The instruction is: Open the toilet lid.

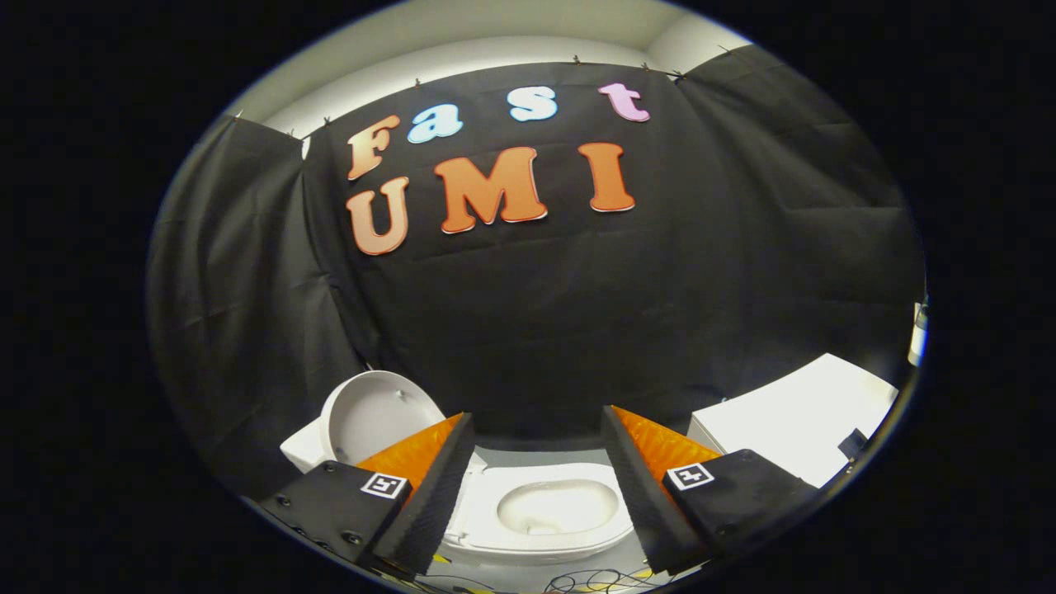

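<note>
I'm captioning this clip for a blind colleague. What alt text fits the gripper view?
The open gripper hovers above a white toilet, its fingers apart with the bowl between them. The lid stands raised beyond the left finger, and a white box sits past the right one.

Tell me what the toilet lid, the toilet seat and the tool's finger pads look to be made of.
The toilet lid, raised to the left of the fingers, looks like glossy white moulded plastic: smooth, with small bumpers. The toilet seat, between and beyond the fingers, has the same white sheen, plastic or glazed ceramic. The finger pads of the open tool look like matte black ribbed rubber or foam, backed by orange plastic.
</note>
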### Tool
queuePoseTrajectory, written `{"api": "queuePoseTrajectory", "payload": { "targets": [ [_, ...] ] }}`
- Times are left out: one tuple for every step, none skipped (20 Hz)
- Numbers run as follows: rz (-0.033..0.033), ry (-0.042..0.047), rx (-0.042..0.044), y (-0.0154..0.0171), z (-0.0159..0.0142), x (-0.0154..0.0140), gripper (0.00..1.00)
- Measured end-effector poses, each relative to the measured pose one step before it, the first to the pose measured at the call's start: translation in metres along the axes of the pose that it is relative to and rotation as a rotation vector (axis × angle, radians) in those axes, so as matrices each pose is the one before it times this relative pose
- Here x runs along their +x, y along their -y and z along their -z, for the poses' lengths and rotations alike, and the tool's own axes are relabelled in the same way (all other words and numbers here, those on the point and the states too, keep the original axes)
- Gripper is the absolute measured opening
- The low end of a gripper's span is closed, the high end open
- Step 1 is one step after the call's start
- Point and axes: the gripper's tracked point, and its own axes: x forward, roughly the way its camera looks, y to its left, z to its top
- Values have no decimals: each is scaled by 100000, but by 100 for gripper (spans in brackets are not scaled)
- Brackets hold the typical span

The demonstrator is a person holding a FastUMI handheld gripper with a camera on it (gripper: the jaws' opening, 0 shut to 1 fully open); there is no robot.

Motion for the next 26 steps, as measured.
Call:
{"api": "queuePoseTrajectory", "payload": {
  "targets": [
    [-593, 1019, -3470, -266, -249, -467, 98],
    [-171, 1779, -2225, 447, -499, -327, 98],
    [507, 3357, 954, 629, -1177, 168, 98],
    [-639, -998, -220, 545, 102, 153, 98],
    [262, 343, -28, 245, -144, -276, 98],
    [80, 446, -225, 651, 17, 69, 99],
    [315, -444, -21, 607, 109, -31, 99],
    [1574, 181, 1147, 894, -40, -70, 99],
    [1302, 510, 2095, 842, -447, -34, 98],
    [-494, 454, 1786, 246, -240, -294, 98],
    [-265, 304, 1009, 46, -170, -279, 98],
    [660, 283, 288, 433, -123, -228, 98],
    [674, 790, 40, 489, -336, -87, 98],
    [302, 776, 308, 319, -359, -213, 98],
    [129, 477, 854, 251, -226, -249, 98],
    [5, 98, 1277, 168, -131, -117, 98],
    [120, 253, 914, 130, -93, -72, 98],
    [326, 102, 121, 219, 14, -20, 98],
    [314, -131, -372, 85, 46, 74, 98],
    [161, 118, -268, 111, -27, -10, 98],
    [184, 210, 94, 105, -35, 2, 98],
    [-83, 39, 22, -15, -18, 43, 98],
    [59, -223, -3, -3, 110, 67, 98],
    [-32, -300, 279, 31, 86, 12, 98],
    [-63, -573, 600, 53, 283, -23, 98],
    [-164, -422, 526, -124, 54, 27, 98]
  ]
}}
